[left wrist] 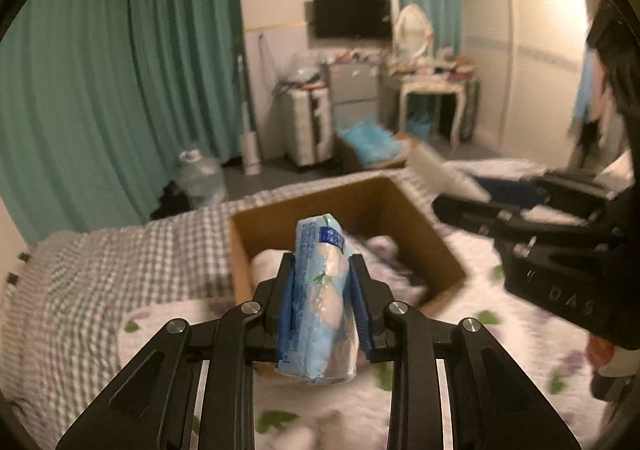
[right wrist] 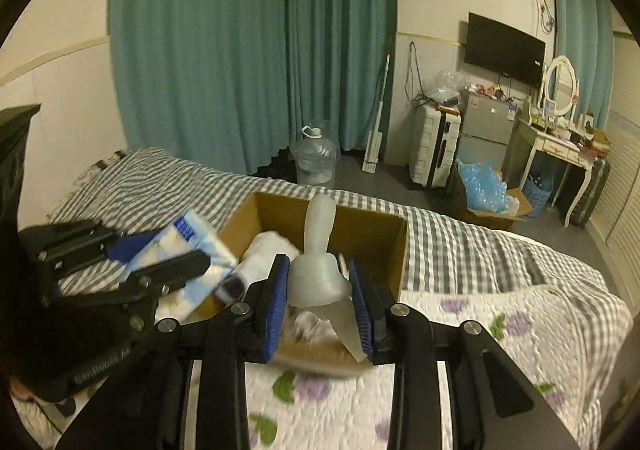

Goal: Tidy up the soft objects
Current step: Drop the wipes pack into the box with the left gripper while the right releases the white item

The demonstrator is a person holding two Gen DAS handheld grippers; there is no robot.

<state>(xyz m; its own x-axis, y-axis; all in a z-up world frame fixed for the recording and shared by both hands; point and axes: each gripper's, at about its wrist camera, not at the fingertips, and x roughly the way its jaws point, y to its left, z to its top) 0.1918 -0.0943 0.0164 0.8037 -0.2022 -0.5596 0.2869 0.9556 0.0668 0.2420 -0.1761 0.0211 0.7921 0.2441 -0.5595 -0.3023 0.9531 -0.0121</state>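
Note:
My left gripper (left wrist: 322,270) is shut on a light-blue tissue pack (left wrist: 320,298) and holds it upright in front of an open cardboard box (left wrist: 424,234) on the bed. White soft items (left wrist: 266,264) lie in the box. My right gripper (right wrist: 318,270) is shut on a translucent soft silicone piece (right wrist: 318,270) with a narrow neck, held over the box (right wrist: 376,238). The left gripper (right wrist: 120,274) with the tissue pack (right wrist: 192,246) shows at the left of the right wrist view. The right gripper (left wrist: 540,234) shows at the right of the left wrist view.
The bed has a grey checked sheet (right wrist: 460,246) and a white floral quilt (right wrist: 500,330). Beyond it are teal curtains (right wrist: 240,50), a water jug (right wrist: 314,160), a white suitcase (right wrist: 434,146), a small fridge (right wrist: 486,130), a dressing table (right wrist: 560,142) and a box of blue bags (right wrist: 486,186).

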